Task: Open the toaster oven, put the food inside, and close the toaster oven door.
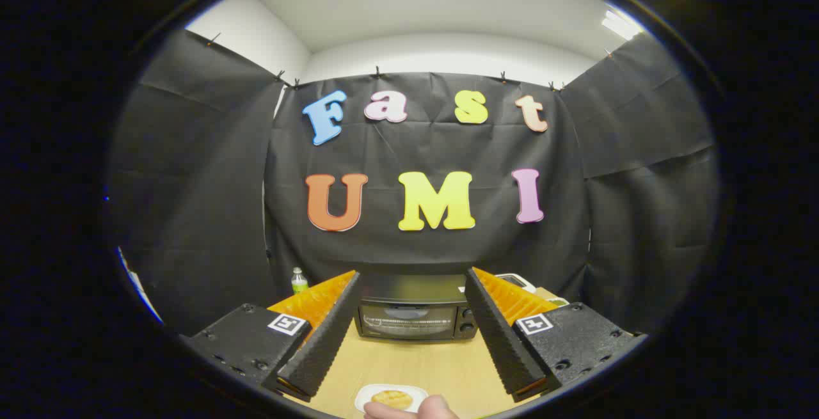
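**Two fingers wide apart, oven straight ahead with its door shut**

Two fingers of the gripper (413, 336) stand well apart and hold nothing; only bare table (416, 358) lies between them. The toaster oven (414, 310) sits at 12 o'clock from the gripper, beyond the fingertips, at the far side of the table and in front of the black cloth wall. Its long axis runs across the line of the fingers, from 9 to 3 o'clock, so its front faces the gripper squarely. The glass door (400, 322) looks closed, and two knobs (468, 318) sit at the 3 o'clock end of the front.

The food (391, 398), a golden, waffle-like piece, rests on a small white plate (363, 397) at 6 o'clock, on the near side of the table, close to the fingers' base. A person's finger (413, 409) touches the plate's near rim.

My judgement: the first step, opening the door, is not yet done, and it turns on this straight 12 o'clock line. The gripper must travel forward to the door's top edge, while the food stays behind it.

No brand or label can be read on the oven. A small bottle (299, 280) with a green label stands at 10 o'clock near the wall; its writing is too small to tell. Each finger mount carries a square black-and-white marker (286, 324), not text.
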A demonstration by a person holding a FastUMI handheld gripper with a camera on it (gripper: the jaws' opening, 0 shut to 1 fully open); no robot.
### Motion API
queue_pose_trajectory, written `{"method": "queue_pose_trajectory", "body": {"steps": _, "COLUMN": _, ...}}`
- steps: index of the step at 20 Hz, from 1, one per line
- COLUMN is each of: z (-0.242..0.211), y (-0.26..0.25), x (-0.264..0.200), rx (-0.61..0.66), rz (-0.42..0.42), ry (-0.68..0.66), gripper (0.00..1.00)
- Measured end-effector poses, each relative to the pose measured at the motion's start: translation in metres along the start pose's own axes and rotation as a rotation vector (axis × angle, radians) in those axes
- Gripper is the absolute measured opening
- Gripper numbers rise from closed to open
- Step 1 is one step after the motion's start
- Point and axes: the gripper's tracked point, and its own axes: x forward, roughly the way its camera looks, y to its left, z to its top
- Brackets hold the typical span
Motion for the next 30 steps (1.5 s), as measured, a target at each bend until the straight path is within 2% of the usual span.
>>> {"method": "queue_pose_trajectory", "body": {"steps": 20, "z": -0.011, "y": -0.006, "x": 0.012, "rx": 0.017, "rz": -0.014, "ry": 0.018, "gripper": 1.0}}
{"method": "queue_pose_trajectory", "body": {"steps": 26, "z": -0.028, "y": -0.007, "x": 0.028, "rx": 0.012, "rz": -0.006, "ry": 0.05, "gripper": 1.0}}
{"method": "queue_pose_trajectory", "body": {"steps": 30, "z": -0.051, "y": -0.027, "x": 0.049, "rx": 0.008, "rz": -0.045, "ry": 0.055, "gripper": 1.0}}
